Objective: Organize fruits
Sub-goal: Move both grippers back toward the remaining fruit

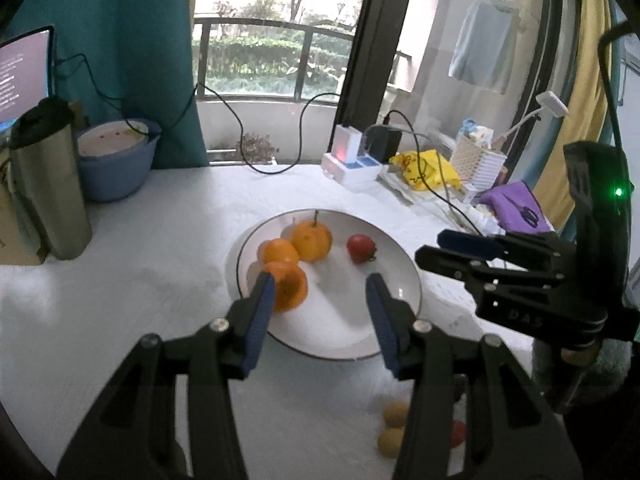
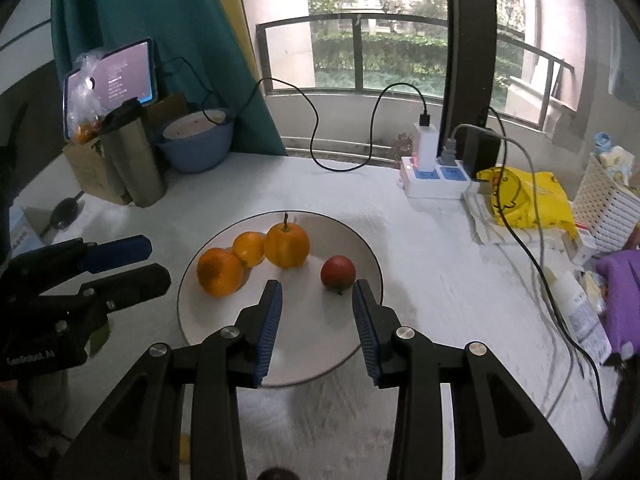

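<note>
Fruits (image 2: 286, 245) lie plated beyond both empty grippers.

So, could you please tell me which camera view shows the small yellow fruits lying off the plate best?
The left wrist view: two small yellow fruits lie on the white table beside the left gripper's arm. The right wrist view shows only a yellow sliver at its bottom edge.

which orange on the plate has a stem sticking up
The back orange, nearest the red fruit on the plate. A dark stem stands up from its top; the other two oranges show none.
</note>
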A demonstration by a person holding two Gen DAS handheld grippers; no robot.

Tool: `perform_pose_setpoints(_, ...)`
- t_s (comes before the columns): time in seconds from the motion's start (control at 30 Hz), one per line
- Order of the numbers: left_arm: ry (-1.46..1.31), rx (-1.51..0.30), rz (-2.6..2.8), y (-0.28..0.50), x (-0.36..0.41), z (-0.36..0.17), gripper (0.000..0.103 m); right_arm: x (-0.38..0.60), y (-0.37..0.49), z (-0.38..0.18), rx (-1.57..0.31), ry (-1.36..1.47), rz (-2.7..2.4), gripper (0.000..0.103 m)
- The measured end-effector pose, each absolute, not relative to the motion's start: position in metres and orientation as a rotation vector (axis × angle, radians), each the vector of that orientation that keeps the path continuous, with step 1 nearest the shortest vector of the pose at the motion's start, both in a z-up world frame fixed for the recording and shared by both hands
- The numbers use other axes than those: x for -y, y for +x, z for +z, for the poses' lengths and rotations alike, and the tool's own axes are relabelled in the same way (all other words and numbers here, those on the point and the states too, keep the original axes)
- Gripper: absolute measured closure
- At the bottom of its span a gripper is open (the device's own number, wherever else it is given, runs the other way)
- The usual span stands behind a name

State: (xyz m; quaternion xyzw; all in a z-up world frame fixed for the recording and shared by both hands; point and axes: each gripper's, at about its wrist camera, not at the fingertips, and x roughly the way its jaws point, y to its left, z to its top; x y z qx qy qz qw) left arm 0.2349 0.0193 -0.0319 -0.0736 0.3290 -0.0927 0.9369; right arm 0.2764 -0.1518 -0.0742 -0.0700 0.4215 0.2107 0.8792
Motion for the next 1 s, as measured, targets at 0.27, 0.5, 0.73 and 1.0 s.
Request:
perform_pose_setpoints(0.27, -0.142, -0.666, -0.202, 0.207, -0.011, -0.029, 0.054, 0.162, 0.247, -0.061, -0.859, -0.14, 0.424, 0.064)
perform_pose_setpoints(0.5, -0.147, -0.68, -0.2, 0.188, 0.0, -0.033, 0.053, 0.165, 0.218, -0.055, -0.852, -0.133, 0.443, 0.064)
perform_pose_setpoints(0.73, -0.151, -0.702, -0.193, 0.17, 0.012, -0.041, 0.047, 0.171, 0.197, -0.058, -0.859, -0.121, 0.467, 0.064)
perform_pose_setpoints(1.0, -0.159, -0.77, -0.148, 0.149, 0.02, -0.07, 0.047, 0.184, 0.177, -0.076, -0.901, -0.123, 0.494, 0.064)
